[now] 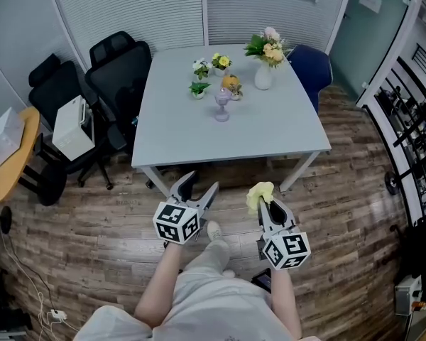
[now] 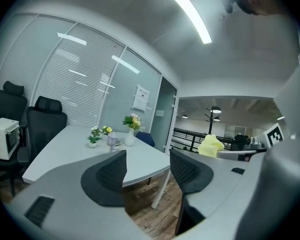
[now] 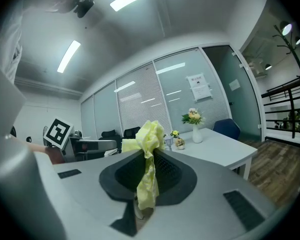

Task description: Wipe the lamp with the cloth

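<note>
The lamp (image 1: 221, 105), small and pale lilac, stands near the far middle of the grey table (image 1: 270, 137); it also shows tiny in the left gripper view as the lamp (image 2: 113, 141). Both grippers hang short of the table's near edge, over the wooden floor. My left gripper (image 1: 201, 185) is open and its jaws (image 2: 147, 169) hold nothing. My right gripper (image 1: 267, 208) is shut on a crumpled yellow cloth (image 1: 260, 192). In the right gripper view the cloth (image 3: 149, 139) bunches above the jaws and hangs down between them.
A white vase of flowers (image 1: 264, 71) and small potted plants (image 1: 199, 89) stand around the lamp. Black office chairs (image 1: 121, 69) sit left of the table, a blue chair (image 1: 314, 66) behind it. A round wooden table (image 1: 14, 163) lies far left, a black rack (image 1: 412, 119) right.
</note>
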Motion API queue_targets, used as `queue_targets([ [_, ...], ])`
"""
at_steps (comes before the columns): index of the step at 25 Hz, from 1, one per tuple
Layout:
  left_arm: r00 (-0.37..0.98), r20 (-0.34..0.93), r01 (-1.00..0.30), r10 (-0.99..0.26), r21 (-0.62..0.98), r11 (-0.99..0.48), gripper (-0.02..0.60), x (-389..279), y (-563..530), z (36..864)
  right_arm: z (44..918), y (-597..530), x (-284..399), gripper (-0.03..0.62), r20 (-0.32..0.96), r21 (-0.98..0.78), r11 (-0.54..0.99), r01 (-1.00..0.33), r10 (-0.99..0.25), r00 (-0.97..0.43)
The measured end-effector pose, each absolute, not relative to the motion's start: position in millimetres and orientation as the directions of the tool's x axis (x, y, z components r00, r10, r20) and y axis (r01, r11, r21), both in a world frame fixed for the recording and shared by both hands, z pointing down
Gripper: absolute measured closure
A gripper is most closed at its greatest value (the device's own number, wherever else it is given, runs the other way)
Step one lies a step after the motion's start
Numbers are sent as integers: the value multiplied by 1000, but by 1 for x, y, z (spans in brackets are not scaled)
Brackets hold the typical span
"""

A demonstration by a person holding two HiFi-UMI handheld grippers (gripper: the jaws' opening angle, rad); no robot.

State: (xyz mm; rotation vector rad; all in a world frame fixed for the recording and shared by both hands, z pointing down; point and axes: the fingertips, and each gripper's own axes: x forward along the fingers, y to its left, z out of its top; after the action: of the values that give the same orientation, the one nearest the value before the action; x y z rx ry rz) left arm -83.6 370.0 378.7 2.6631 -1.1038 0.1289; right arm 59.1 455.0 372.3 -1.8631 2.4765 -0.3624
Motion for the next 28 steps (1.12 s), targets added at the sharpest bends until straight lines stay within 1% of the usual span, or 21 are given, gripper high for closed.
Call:
queue_targets([
  [6,679,196,-733,-707,233,-639,324,-71,313,393,379,401,79,545,131,-205,263,-943,-947,-292],
  [11,668,263,-744,-696,205,-636,313,-56,243,423,396,324,92,545,166,-201,283,-938,-934,-317],
  [19,642,392,-759,-659,202,-619,302,-44,130,468,416,202,109,545,240,-220,297,-929,-907,-346],
  [28,652,499,-734,-571,227,-640,297,-39,58,519,430,108,109,545,280,-248,335,-909,-874,-398],
])
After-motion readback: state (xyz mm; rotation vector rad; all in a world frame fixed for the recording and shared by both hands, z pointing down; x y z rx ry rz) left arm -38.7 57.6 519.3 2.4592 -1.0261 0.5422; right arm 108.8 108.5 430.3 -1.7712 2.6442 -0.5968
